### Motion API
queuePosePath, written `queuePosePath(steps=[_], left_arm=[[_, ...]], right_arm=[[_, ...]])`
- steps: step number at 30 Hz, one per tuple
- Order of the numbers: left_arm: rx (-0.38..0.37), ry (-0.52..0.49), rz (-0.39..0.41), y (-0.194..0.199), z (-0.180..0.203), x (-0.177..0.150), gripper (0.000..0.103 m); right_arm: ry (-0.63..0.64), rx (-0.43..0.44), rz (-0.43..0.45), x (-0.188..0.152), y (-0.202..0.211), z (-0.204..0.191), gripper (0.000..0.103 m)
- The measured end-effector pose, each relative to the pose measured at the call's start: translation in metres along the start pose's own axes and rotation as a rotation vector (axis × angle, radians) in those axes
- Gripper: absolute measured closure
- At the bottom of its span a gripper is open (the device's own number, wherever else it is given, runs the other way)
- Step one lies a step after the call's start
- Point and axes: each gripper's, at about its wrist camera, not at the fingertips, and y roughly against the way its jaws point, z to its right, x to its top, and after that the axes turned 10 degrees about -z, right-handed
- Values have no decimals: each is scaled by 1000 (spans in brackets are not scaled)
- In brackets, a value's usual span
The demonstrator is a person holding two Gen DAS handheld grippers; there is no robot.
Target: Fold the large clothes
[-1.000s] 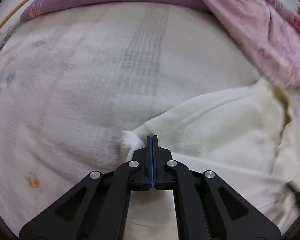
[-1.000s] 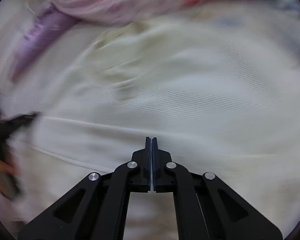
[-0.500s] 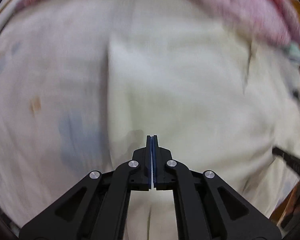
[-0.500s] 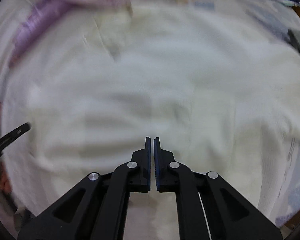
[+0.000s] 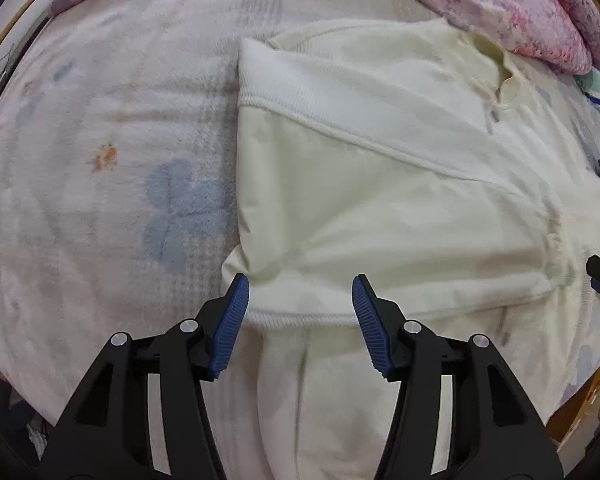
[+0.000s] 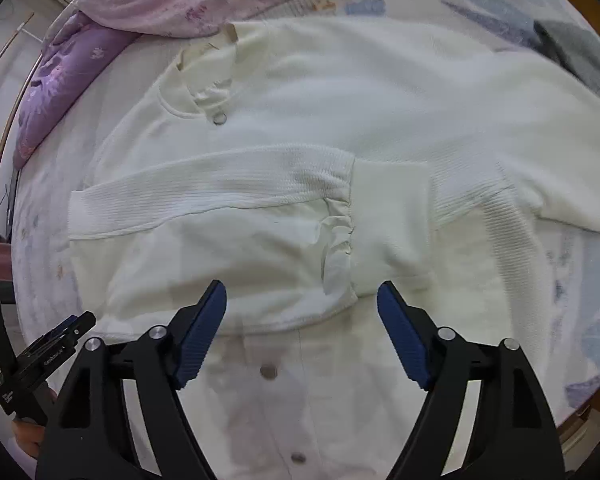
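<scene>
A cream-white button-front jacket (image 5: 380,200) lies flat on the bed, with its left sleeve folded across the chest. It also shows in the right wrist view (image 6: 340,120), the sleeve cuff (image 6: 388,220) near the middle and its snap buttons (image 6: 268,371) below. My left gripper (image 5: 300,312) is open and empty, just above the folded sleeve's lower edge. My right gripper (image 6: 302,316) is open and empty, hovering over the folded sleeve near the cuff. The other sleeve (image 6: 512,216) lies spread out to the right.
A white floral bedspread (image 5: 100,160) covers the bed. A pink and purple quilt (image 5: 520,4) is bunched along the far edge, also seen in the right wrist view (image 6: 148,4). A dark grey cloth (image 6: 580,56) lies at the right. The left gripper's body (image 6: 40,364) shows at lower left.
Both grippers, shut a second ago, have opened and let go of the sleeve, which now lies folded across the jacket. Both have drawn back and the views have steadied.
</scene>
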Motion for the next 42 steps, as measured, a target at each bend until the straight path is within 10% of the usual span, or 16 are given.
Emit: queuePosePath(steps=[21,42], left_arm=[[-6,82,85,140,75,-103,44],[-41,-333,124,155,253,-134,44]], right_arm=[[147,55,-38,-57,134,11,18],[-233,-62,144,-103,196,158,17]])
